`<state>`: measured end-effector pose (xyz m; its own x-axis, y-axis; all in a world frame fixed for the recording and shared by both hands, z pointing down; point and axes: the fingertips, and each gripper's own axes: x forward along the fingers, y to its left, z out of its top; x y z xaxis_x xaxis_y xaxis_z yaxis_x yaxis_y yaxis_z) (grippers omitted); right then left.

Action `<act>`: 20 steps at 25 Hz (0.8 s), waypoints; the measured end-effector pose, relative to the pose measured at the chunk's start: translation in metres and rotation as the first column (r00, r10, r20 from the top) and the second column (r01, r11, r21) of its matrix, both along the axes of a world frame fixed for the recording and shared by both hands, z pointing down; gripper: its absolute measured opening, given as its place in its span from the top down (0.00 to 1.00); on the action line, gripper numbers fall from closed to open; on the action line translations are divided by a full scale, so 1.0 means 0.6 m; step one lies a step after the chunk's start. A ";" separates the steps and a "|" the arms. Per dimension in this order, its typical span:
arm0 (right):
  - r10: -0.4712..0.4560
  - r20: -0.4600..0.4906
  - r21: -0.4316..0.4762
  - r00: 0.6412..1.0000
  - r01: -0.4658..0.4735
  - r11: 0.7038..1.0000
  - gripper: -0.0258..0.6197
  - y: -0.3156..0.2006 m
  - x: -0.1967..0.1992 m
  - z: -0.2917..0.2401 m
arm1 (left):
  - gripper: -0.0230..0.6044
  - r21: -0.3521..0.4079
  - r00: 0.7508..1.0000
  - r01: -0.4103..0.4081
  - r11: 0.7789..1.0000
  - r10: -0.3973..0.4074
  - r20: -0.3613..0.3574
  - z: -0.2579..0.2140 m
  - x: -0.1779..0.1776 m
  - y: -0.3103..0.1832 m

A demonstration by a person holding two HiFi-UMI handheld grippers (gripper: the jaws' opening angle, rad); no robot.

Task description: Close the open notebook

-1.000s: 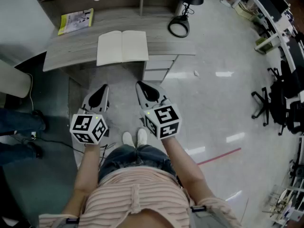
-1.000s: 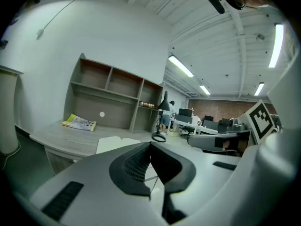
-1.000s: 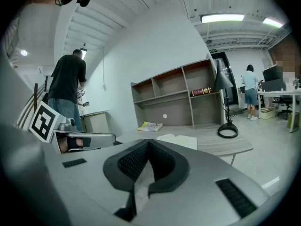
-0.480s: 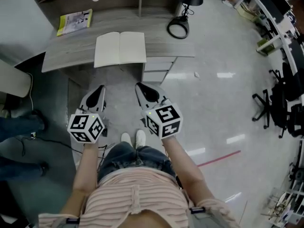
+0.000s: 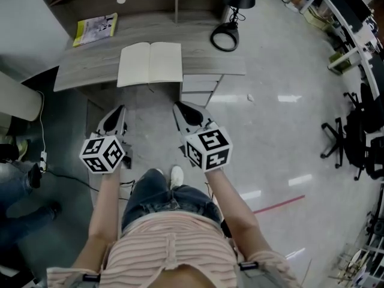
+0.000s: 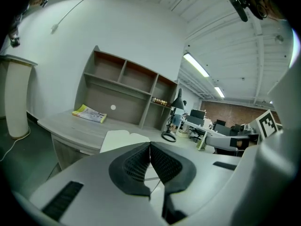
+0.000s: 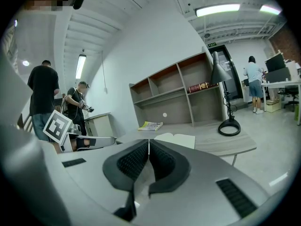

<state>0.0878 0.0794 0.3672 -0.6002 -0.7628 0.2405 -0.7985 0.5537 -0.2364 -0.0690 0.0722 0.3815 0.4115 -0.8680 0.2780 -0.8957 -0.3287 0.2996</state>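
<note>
Nearest the camera, the person stands a short step back from the desk (image 5: pixel 207 62), a gripper in each hand held out in front of the body. The left gripper (image 5: pixel 117 111) has its jaws pressed fully together with nothing between them; its own view shows the ribbed pads meeting along one line. The right gripper (image 5: pixel 180 109) is the same: jaws together and empty. Both point toward the desk and only a little downward, and both are short of its front edge, touching nothing.

Beyond them, the notebook (image 5: pixel 150 63) lies open and flat on the desk top near the front edge, both blank pages facing up and the spine running away from the person. It sits roughly between the lines of the two grippers, above the drawer unit (image 5: pixel 201 87) on its right side. Further back and to the left lies a yellow magazine (image 5: pixel 95 27); to the right stands the black ring base of a desk lamp (image 5: pixel 225 38), well apart from the notebook.

This looks like the approach step: closing has not begun. The next move probably calls for bringing one gripper to an outer page edge, getting a jaw tip under the cover or parting the jaws to pinch it, then swinging that half over the spine while the other gripper steadies the opposite half.
</note>
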 end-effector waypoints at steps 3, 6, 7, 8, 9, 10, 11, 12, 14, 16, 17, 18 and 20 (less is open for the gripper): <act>-0.001 0.002 0.006 1.000 0.001 1.000 0.93 -0.011 0.001 -0.003 | 0.95 0.000 1.000 0.013 1.000 -0.013 0.011 -0.002 -0.009 -0.011; 0.000 0.007 0.003 1.000 0.000 1.000 0.93 -0.017 0.001 -0.006 | 0.95 -0.003 1.000 0.024 1.000 -0.023 0.016 -0.003 -0.017 -0.019; 0.001 0.005 0.002 1.000 -0.001 1.000 0.93 -0.020 0.002 -0.007 | 0.95 -0.005 1.000 0.028 1.000 -0.028 0.015 -0.002 -0.019 -0.022; 0.003 0.000 0.001 1.000 -0.003 1.000 0.93 -0.023 0.003 -0.006 | 0.95 -0.007 0.999 0.033 0.999 -0.033 0.011 -0.001 -0.021 -0.027; 0.006 -0.006 0.000 1.000 -0.006 1.000 0.93 -0.028 0.004 -0.004 | 0.95 -0.010 0.999 0.037 0.999 -0.037 0.005 0.001 -0.024 -0.033; 0.008 -0.010 -0.003 1.000 -0.008 1.000 0.93 -0.033 0.004 -0.002 | 0.95 -0.013 0.999 0.041 0.999 -0.041 0.000 0.003 -0.026 -0.039; 0.008 -0.011 -0.006 1.000 -0.008 1.000 0.93 -0.038 0.003 0.001 | 0.95 -0.015 0.999 0.041 0.999 -0.041 -0.004 0.006 -0.028 -0.045; 0.009 -0.011 -0.009 1.000 -0.009 1.000 0.93 -0.043 0.002 0.003 | 0.95 -0.017 0.999 0.040 0.999 -0.040 -0.009 0.009 -0.031 -0.052; 0.011 -0.012 -0.016 1.000 -0.011 1.000 0.93 -0.053 -0.001 0.006 | 0.95 -0.025 0.999 0.037 0.999 -0.038 -0.021 0.015 -0.035 -0.064; 0.015 -0.018 -0.025 1.000 -0.016 1.000 0.93 -0.066 -0.003 0.011 | 0.95 -0.035 0.999 0.034 0.999 -0.035 -0.023 0.022 -0.041 -0.079; 0.018 -0.022 -0.030 1.000 -0.019 0.999 0.93 -0.074 -0.004 0.014 | 0.95 -0.038 0.999 0.031 0.999 -0.032 -0.019 0.025 -0.044 -0.087; 0.020 -0.025 -0.035 0.999 -0.021 0.999 0.93 -0.082 -0.005 0.016 | 0.95 -0.040 1.000 0.028 0.999 -0.028 -0.013 0.028 -0.046 -0.096; 0.022 -0.034 -0.043 0.999 -0.024 0.999 0.93 -0.100 -0.009 0.022 | 0.95 -0.042 1.000 0.019 0.999 -0.019 -0.005 0.034 -0.051 -0.115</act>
<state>0.0822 0.0191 0.3806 -0.5737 -0.7647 0.2934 -0.8187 0.5251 -0.2324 -0.0994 0.0032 0.4019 0.3965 -0.8634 0.3120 -0.8999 -0.2984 0.3180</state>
